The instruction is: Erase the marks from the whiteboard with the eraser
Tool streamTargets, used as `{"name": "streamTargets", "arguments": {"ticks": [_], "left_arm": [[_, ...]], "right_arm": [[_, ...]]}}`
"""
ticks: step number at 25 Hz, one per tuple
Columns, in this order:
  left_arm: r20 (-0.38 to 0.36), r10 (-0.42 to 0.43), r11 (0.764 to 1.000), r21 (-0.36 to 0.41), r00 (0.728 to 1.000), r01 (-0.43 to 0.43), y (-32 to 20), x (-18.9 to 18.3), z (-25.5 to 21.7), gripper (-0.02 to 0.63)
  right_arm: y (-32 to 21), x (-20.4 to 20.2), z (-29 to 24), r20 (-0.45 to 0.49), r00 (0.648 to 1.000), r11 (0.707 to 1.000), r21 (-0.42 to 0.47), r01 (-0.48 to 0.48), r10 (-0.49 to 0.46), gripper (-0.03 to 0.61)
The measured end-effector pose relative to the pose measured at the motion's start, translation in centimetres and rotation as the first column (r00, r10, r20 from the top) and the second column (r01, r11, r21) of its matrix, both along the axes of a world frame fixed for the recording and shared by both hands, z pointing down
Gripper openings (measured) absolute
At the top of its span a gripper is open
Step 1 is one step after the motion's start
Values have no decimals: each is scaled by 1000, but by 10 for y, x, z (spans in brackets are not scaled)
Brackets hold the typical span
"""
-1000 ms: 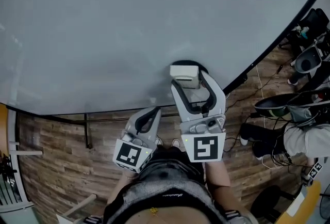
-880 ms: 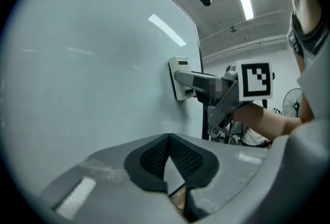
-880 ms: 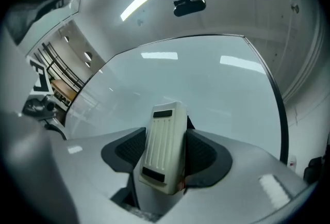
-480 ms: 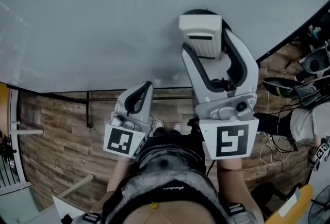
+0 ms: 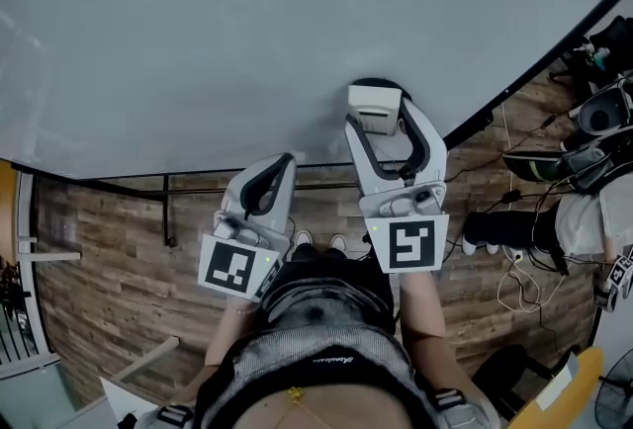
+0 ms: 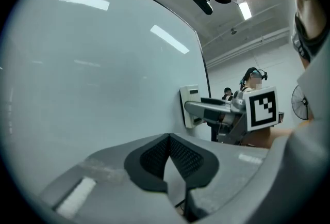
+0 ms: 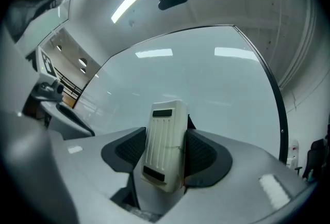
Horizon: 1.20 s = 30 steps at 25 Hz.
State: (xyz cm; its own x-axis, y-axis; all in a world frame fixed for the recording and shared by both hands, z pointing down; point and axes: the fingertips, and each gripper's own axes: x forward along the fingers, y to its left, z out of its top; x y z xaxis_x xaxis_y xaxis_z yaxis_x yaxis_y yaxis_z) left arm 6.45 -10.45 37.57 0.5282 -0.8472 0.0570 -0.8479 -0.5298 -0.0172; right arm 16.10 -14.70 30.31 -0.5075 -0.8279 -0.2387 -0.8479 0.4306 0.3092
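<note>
Near whiteboard [image 5: 247, 42] bottom edge, right gripper [image 5: 377, 121] clamps eraser [image 7: 165, 143]; open board above.

right gripper [image 7: 164, 158] clamps the eraser [image 7: 165, 143] before the whiteboard [image 7: 206, 83].

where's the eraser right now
The white rectangular plastic eraser is clamped in the right gripper, centre-right in the head view, held against the pale grey whiteboard near its lower edge, just right of the shut left gripper.
</note>
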Motion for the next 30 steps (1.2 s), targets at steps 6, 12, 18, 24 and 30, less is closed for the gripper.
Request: {"name": "streamTargets", "arguments": {"ticks": [6, 12, 18, 24, 30], "left_arm": [[-10, -12, 999, -35, 1000, 11, 7, 1, 14, -2], [-17, -42, 998, -50, 999, 41, 11, -6, 13, -2], [-25, -110, 993, -50, 994, 109, 21, -32, 12, -2], [-14, -145, 988, -58, 989, 144, 18, -45, 15, -2], [-20, -86, 995, -55, 996, 84, 11, -29, 12, -2]], "right_arm": [[0, -14, -16, 11, 1000, 1000, 3, 18, -18, 249], [6, -77, -75, 49, 988, 987, 72, 145, -149, 247], [22, -174, -68, -95, 948, 949, 62, 310, -303, 245], [19, -177, -59, -214, 937, 946, 112, 304, -276, 247], [10, -92, -105, -110, 981, 973, 151, 173, -158, 249]]}}
